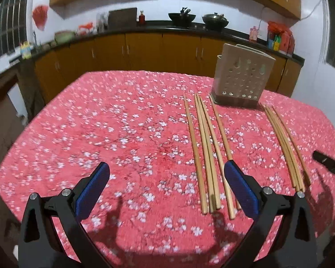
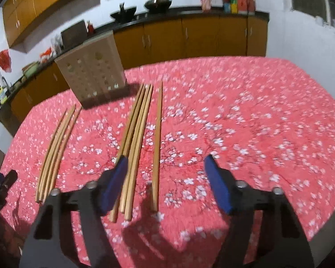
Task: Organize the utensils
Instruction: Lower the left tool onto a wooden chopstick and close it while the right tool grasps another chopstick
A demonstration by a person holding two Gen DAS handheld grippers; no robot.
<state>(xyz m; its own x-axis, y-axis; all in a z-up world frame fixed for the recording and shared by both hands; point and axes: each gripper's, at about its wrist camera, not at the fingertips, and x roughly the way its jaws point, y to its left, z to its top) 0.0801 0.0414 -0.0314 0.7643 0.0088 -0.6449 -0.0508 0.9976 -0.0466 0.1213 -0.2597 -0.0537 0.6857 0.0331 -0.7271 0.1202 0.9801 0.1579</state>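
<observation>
Several wooden chopsticks lie lengthwise on the red floral tablecloth [image 1: 114, 120] in two bunches. In the left wrist view the nearer bunch [image 1: 206, 154] lies just left of my right finger and the other bunch [image 1: 285, 147] is further right. A beige perforated utensil holder [image 1: 243, 78] stands upright behind them. My left gripper [image 1: 167, 174] is open and empty above the cloth. In the right wrist view my right gripper [image 2: 166, 165] is open and empty over the near ends of one bunch [image 2: 137, 143]; a second bunch [image 2: 55, 147] lies left, the holder [image 2: 92, 67] behind.
A black counter [image 1: 158, 28] with woks and orange cabinets runs behind the table. The other gripper's black tip shows at the right edge of the left wrist view [image 1: 328, 163] and at the left edge of the right wrist view [image 2: 2, 183].
</observation>
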